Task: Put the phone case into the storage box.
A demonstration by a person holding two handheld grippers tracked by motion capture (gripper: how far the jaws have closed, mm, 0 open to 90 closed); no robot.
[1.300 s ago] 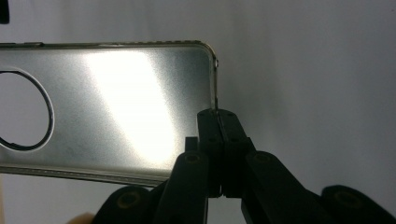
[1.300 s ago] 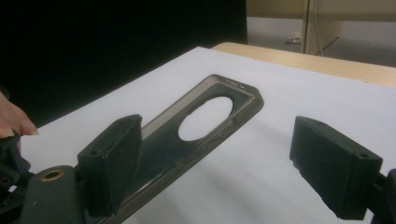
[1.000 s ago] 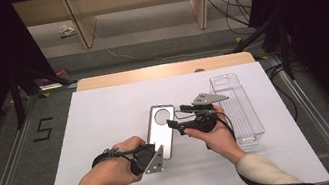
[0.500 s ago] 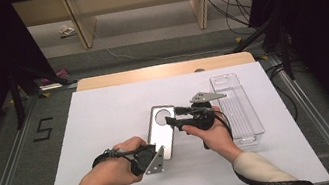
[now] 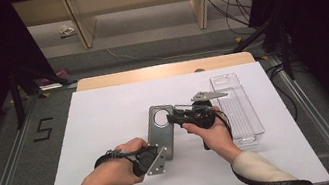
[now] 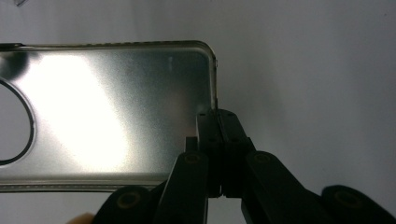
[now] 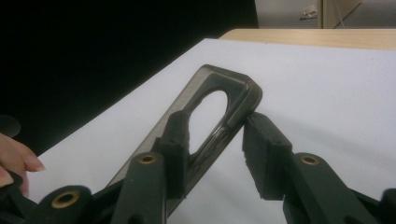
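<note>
A silvery metal case (image 5: 162,134) with a round hole at its far end lies on the white table top (image 5: 105,112). My left gripper (image 5: 161,155) is shut on the case's near edge, and the left gripper view shows its jaws (image 6: 217,116) pinching the thin rim of the case (image 6: 116,116). My right gripper (image 5: 171,118) comes in from the right at the hole end. In the right gripper view it (image 7: 215,133) stands open astride the side wall of the case (image 7: 224,77), one jaw over the hole, the other outside the edge.
A clear plastic tray (image 5: 239,110) lies lengthwise just right of my right hand. A wooden strip (image 5: 164,71) runs along the far edge of the table top. Floor and metal rails flank the table on both sides.
My right gripper has edged slightly left onto the hole end of the case. The left gripper and the case have stayed put.
</note>
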